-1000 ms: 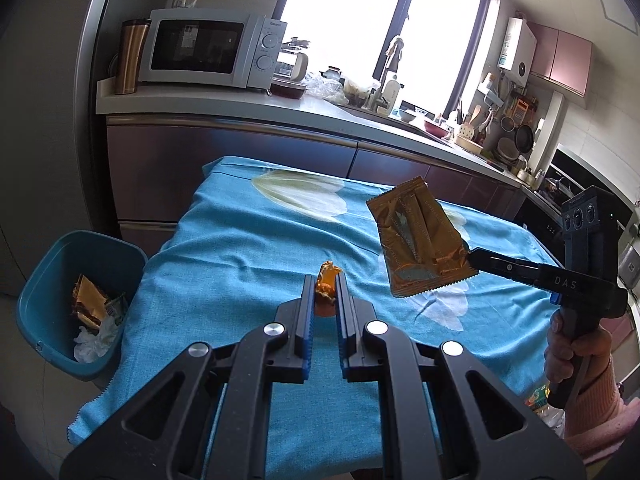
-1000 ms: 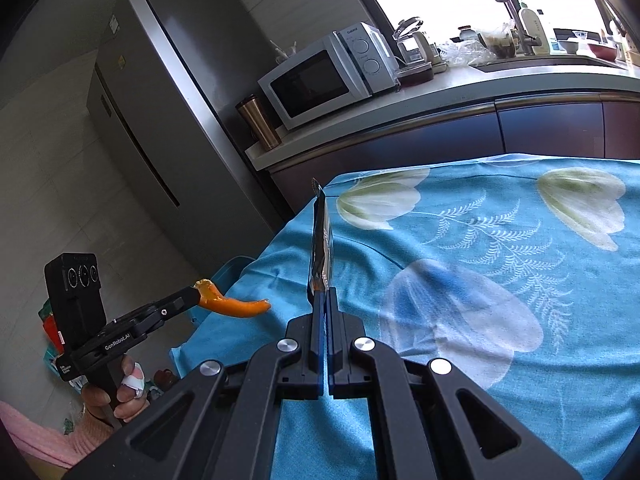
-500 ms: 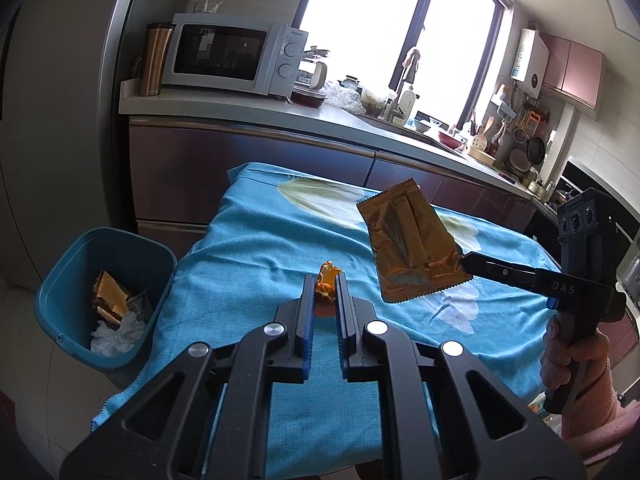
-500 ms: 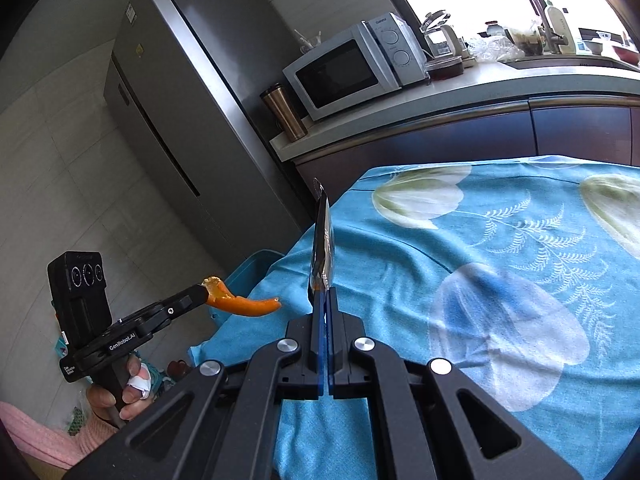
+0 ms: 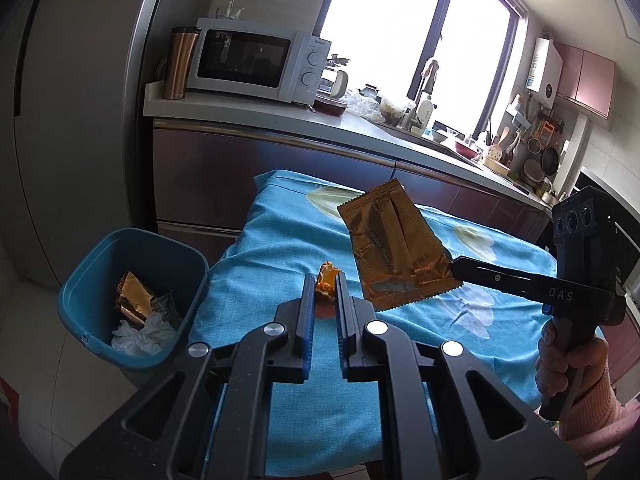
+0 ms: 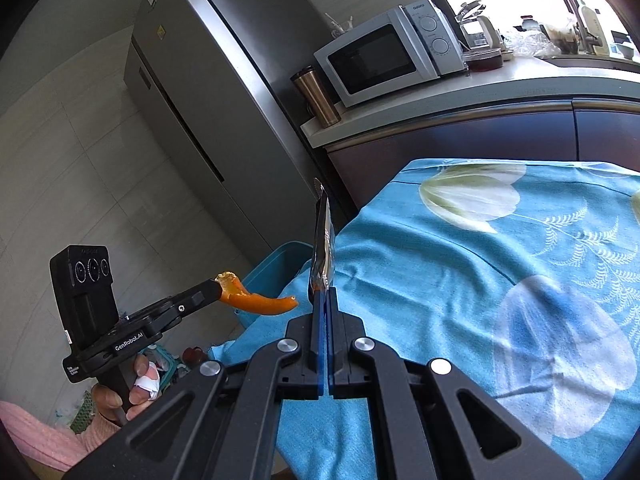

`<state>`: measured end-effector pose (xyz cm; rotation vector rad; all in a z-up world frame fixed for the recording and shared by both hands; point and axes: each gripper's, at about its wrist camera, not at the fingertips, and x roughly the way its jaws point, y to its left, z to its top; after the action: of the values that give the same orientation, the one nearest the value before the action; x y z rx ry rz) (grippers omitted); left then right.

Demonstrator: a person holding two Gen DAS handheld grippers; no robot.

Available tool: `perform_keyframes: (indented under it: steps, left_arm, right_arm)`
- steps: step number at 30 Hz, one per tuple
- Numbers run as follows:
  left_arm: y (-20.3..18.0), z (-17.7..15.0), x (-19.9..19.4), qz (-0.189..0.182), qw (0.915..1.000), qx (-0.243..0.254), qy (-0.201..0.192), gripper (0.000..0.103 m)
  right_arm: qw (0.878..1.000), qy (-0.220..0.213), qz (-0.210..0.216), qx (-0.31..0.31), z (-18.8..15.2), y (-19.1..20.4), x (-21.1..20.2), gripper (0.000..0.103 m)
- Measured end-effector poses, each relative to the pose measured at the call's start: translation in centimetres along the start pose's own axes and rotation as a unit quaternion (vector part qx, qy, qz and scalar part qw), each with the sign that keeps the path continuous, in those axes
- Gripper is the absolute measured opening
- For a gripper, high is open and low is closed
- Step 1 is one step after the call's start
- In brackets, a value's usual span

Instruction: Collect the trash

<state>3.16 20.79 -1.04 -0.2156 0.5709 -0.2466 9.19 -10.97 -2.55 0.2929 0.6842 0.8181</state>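
Now clamped on curled orange peel (image 5: pixel 326 282), left gripper (image 5: pixel 324 292) nearer blue plastic bin (image 5: pixel 86 276), down-left; right gripper (image 6: pixel 323 300) pinching flat bronze foil wrapper (image 5: pixel 394 246).

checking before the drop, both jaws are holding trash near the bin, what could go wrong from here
1. The right gripper pinches the gold wrapper only at one corner, above the blue tablecloth, so it may slip or flutter down short of the bin.
2. The orange peel juts far out of the left gripper, not yet clearly over the bin; released now, it could hit the floor.
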Motion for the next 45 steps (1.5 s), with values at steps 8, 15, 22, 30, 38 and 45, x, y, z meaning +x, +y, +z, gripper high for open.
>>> perform_keyframes:
  steps: [8,15,22,30,38,45]
  left_arm:
    - [1.2,0.5,-1.1,0.012,0.9999,-0.004,-0.009,0.01]
    - [1.9,0.5,-1.4,0.017,0.9997,-0.009,-0.012,0.01]
    - [2.2,0.6,-1.4,0.02,0.9996,-0.012,-0.013,0.01]
    - [2.3,0.5,-1.6,0.025,0.9995,-0.016,-0.014,0.01]
    - [2.2,0.5,-1.9,0.03,0.9993,-0.017,-0.015,0.01]
    - [2.5,0.4,-2.2,0.034,0.9991,-0.021,-0.016,0.01]
  right_arm:
    - [1.0,0.008,0.016,-0.005,0.2,0.9,1.6,0.0]
    - [1.0,0.013,0.024,-0.006,0.6,1.5,2.7,0.0]
    - [0.999,0.017,0.031,-0.009,0.8,1.9,3.5,0.0]
    - [0.999,0.02,0.036,-0.007,0.9,2.1,4.2,0.0]
    - [0.999,0.022,0.04,-0.006,0.9,2.5,4.8,0.0]
    - [0.999,0.025,0.044,-0.007,1.0,2.8,5.4,0.0]
